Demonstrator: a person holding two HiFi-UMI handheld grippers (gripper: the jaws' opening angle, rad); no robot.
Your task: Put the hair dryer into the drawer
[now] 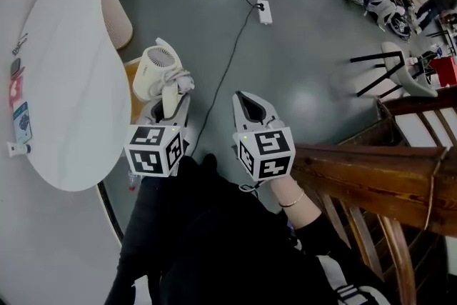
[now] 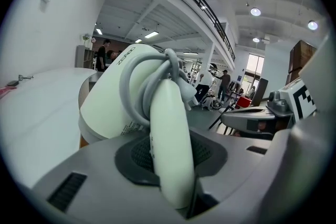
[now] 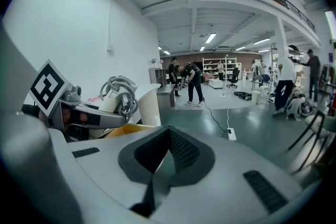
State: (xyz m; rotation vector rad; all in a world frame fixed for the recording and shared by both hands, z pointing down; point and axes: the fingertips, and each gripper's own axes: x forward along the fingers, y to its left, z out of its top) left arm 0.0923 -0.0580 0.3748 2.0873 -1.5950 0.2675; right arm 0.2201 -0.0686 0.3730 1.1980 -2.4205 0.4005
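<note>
The cream-white hair dryer (image 1: 158,70) has its grey cord wound round the handle. My left gripper (image 1: 170,102) is shut on that handle, with the dryer's body standing up beyond the jaws. The left gripper view shows the handle (image 2: 169,139) clamped between the dark pads and the barrel (image 2: 113,99) tilted to the left. Just under the dryer an orange-brown edge (image 1: 133,75) shows beside the table; whether it is the drawer I cannot tell. My right gripper (image 1: 248,102) hovers to the right of the left one, shut, with nothing between its pads (image 3: 178,152).
A white rounded table (image 1: 68,75) fills the left, on a ribbed pedestal (image 1: 118,19). On the grey floor ahead a black cable runs to a white power strip (image 1: 265,12). A wooden chair back (image 1: 371,178) stands close on the right. Several people are far off.
</note>
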